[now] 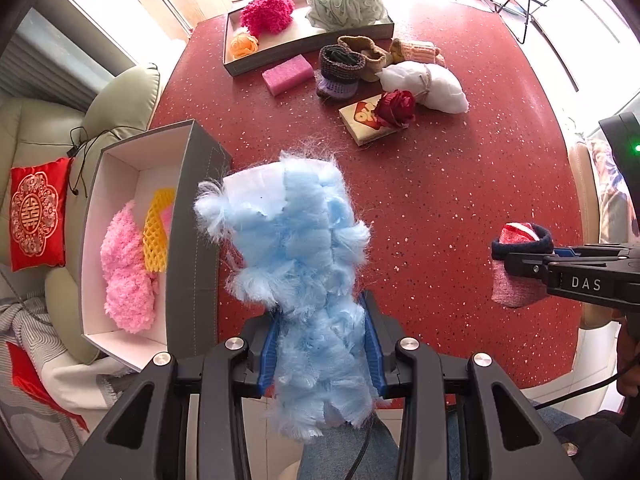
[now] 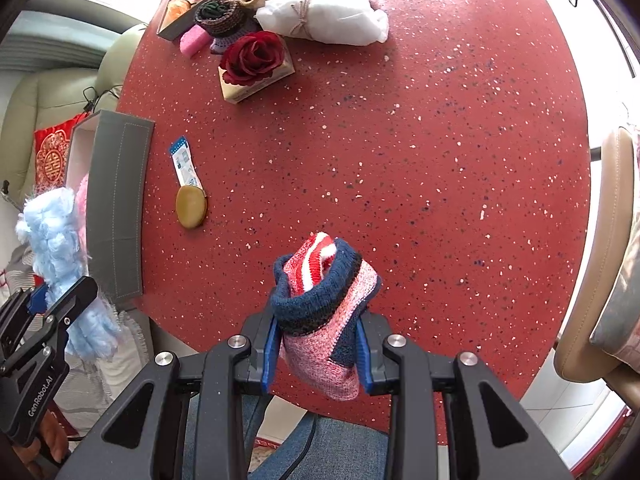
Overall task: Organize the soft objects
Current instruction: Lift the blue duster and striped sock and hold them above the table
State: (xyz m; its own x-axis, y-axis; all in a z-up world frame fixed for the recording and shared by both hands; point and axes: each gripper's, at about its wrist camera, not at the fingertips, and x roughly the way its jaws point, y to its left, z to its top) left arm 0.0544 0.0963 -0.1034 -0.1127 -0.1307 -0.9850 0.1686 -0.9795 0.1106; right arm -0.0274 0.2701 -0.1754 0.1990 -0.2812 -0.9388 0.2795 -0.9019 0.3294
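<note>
Surface: a round red speckled table, pale green armchairs beyond its left edge, bright windows on the far side.

Left wrist view
- Left gripper: clamped on a fluffy light blue piece, which stands up between the blue pads above the near part of the table.
- Near box: grey outside, white inside, at the table's left edge; it holds a pink fluffy piece and a yellow foam net.
- Far tray: grey, holding a magenta fluffy ball, a green mesh pouf and an orange mesh flower.
- Loose near the tray: a pink sponge, knitted pouches, a white tied bundle, a red rose lying on a small carton.
- Right gripper: at the right edge, closed on a knitted red, pink and navy sock.

Right wrist view
- Right gripper: pads pressed on the sock, held over the table's near edge.
- Only here: a blue-and-white paper tag and an olive oval pouch, on the table just right of the near box.
- Box interior: mostly hidden; only a sliver of pink shows.
- Left gripper: at the left, gripping the blue piece beside the box.
</note>
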